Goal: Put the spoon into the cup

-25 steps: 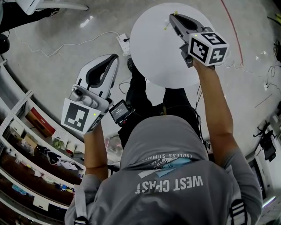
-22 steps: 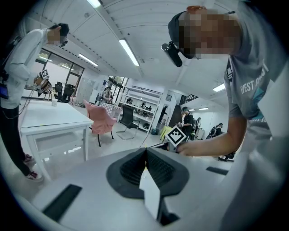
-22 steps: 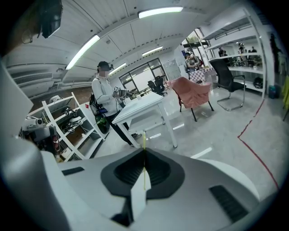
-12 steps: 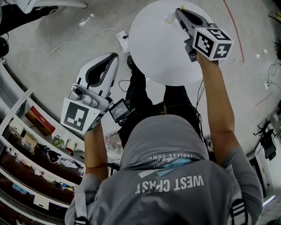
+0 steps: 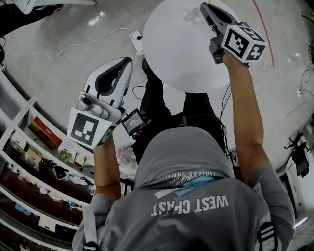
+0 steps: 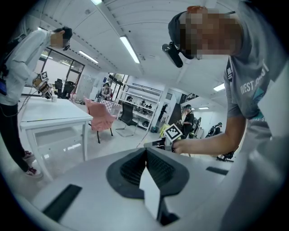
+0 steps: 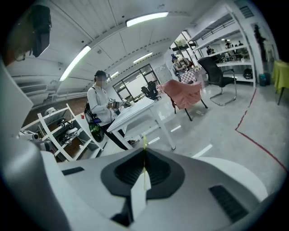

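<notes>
Two tools: left tool (image 5: 128, 63) pressed together, empty; right tool (image 5: 204, 7) clamped on thin yellow spoon (image 7: 144, 143) over white worktop (image 5: 176, 54).

Your spoon (image 7: 144, 140) is a thin yellow-green sliver, seen edge-on. It is clamped between the closed jaws of your right hand-held gripper (image 7: 144, 151), with its end poking out just past the tips, held over the white round worktop (image 5: 171, 54). A faint clear shape (image 5: 192, 15) sits on that worktop just beside the gripper's tip; it is too faint to tell whether it is the cup.
</notes>
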Tool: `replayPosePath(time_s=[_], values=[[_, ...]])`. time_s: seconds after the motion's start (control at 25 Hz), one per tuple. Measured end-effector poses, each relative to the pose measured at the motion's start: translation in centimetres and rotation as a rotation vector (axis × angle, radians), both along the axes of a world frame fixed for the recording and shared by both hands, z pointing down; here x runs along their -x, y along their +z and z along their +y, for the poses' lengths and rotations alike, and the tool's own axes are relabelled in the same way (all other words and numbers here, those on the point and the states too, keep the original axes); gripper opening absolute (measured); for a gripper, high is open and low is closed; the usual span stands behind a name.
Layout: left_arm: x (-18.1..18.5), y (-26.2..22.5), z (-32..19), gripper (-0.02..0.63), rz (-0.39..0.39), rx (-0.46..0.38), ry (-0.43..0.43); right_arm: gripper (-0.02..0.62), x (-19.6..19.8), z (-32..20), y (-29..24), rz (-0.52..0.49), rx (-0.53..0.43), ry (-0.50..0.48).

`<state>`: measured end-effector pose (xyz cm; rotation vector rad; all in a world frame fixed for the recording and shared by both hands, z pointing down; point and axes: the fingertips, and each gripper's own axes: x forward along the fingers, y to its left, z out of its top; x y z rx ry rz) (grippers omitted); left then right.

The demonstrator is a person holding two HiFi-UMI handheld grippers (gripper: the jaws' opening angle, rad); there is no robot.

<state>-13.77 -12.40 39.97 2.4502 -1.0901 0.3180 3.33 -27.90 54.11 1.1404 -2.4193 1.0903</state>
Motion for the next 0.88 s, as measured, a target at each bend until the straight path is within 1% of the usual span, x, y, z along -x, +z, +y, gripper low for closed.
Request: replayPosePath(time_s=[0.12,0.36,0.88], values=[[0.0,0.1,0.1,0.006,-0.003,-0.013,0.010,0.003,-0.4,-0.1,-0.3,-0.051,0.017,0.024],[-0.2,0.2,-0.3,0.006,0.000,-0.008,0.012,0.003,-1.5,-0.8,-0.4,-0.118,0.048,0.079],[-0.2,0.6,-1.1,0.006,0.004,0.001,0.013,0.003,-2.1,-1.6,-0.1,-0.140,0.037,0.109]])
